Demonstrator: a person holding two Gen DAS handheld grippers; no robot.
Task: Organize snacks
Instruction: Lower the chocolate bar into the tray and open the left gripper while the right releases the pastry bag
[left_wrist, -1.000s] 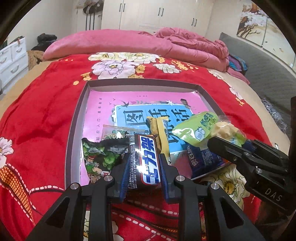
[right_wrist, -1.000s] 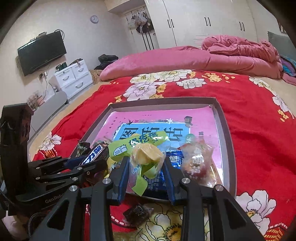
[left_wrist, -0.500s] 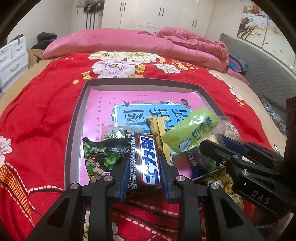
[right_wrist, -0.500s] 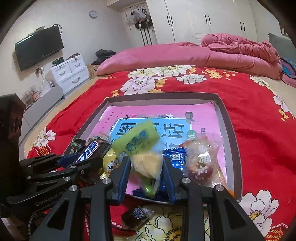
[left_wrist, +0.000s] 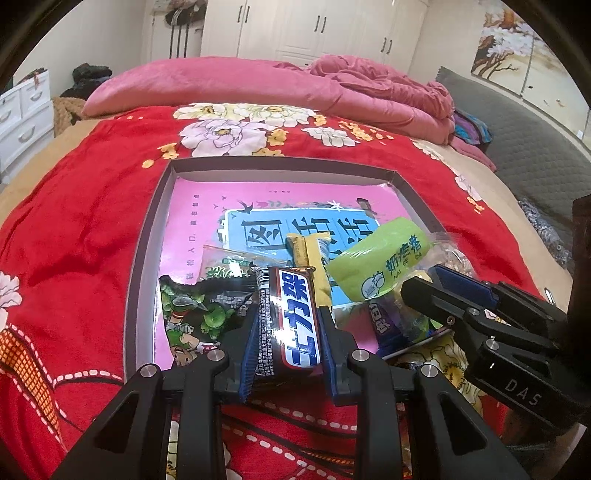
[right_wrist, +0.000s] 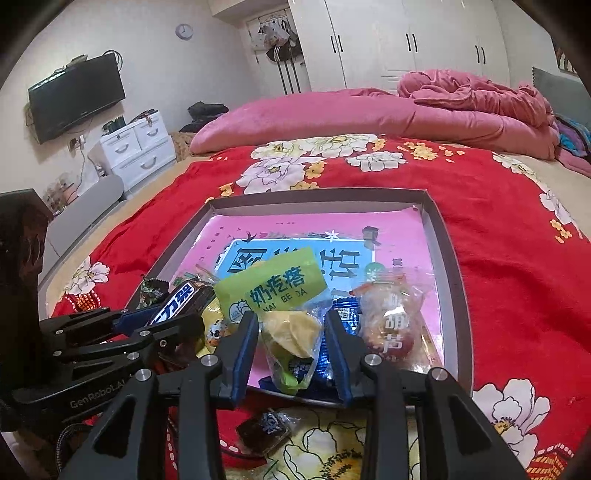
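Red floral bedspread (left_wrist: 92, 229) carries a shallow tray (left_wrist: 147, 236) holding snack packets. Left gripper (left_wrist: 288, 328) pinches a chocolate bar (left_wrist: 291, 321) over the tray's near edge; right gripper (right_wrist: 291, 332) pinches the green milk-candy bag (right_wrist: 284, 306), now tipped more upright than earlier
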